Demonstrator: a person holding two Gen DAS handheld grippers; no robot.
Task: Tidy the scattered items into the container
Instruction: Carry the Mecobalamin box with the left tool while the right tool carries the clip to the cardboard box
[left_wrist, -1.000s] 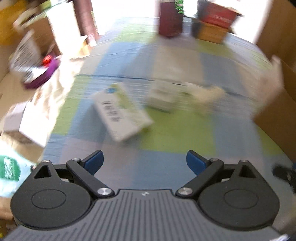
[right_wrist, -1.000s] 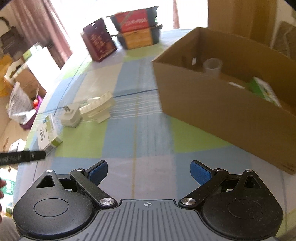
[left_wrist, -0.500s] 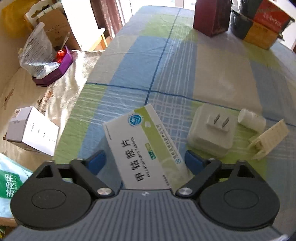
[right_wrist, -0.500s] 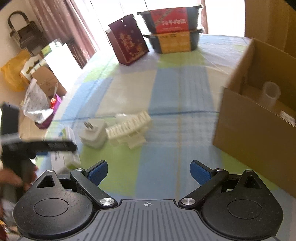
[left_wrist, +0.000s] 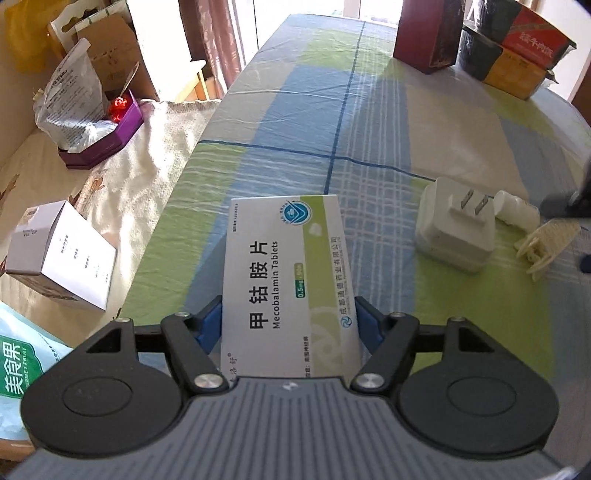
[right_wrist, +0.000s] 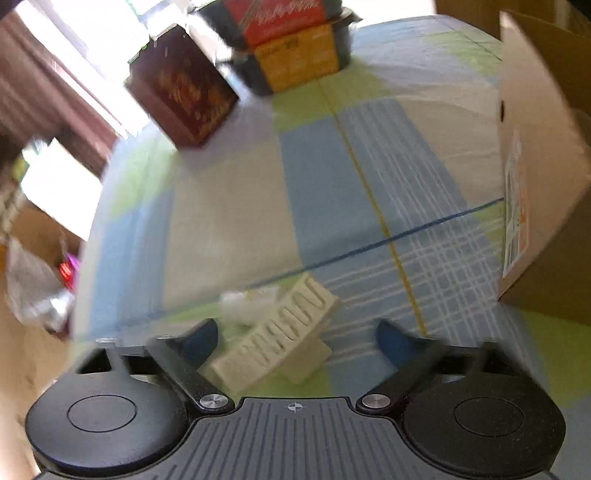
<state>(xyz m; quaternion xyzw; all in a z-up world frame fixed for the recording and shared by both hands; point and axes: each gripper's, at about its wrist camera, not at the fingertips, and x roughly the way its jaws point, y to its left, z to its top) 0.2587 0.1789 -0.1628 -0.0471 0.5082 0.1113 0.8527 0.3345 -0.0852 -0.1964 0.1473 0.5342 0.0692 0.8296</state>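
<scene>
Far left, off the desk (left_wrist: 258, 122) edge, a cloth-covered surface carries a white carton (left_wrist: 61, 254), a purple tray (left_wrist: 107, 136) with a plastic bag, and a green-printed bag (left_wrist: 18, 363); none of this looks like the scatter meant. On the checked cloth, the left tongs (left_wrist: 289, 325) straddle the near end of a Mecobalamin tablet box (left_wrist: 286, 266), blue pads pressed against both long edges, so they look clamped on the box; it sits lengthwise between the fingers, probably because the narrow width is what fits the gap. Whether it's lifted off the cloth I can't tell. Right of it lie a white plug adapter (left_wrist: 456, 230), prongs up, a small white cylinder (left_wrist: 515, 214) just beside it, then a cream comb-like plastic piece (left_wrist: 546, 245), all clustered near each other. The right tongs (right_wrist: 297, 339) hang low over that same cream piece (right_wrist: 280, 339), fingers spread wide with the piece between them, nearer the left finger, not pinched; the view is blurred, so contact is unclear. Furthest right stands the cardboard box (right_wrist: 539, 184), presumably the container, open top toward the tongs' side; its inside isn't visible here. Dark red box (right_wrist: 184, 99) and stacked food tubs (right_wrist: 295, 48) sit at the far end. Several items remain outside the box.
</scene>
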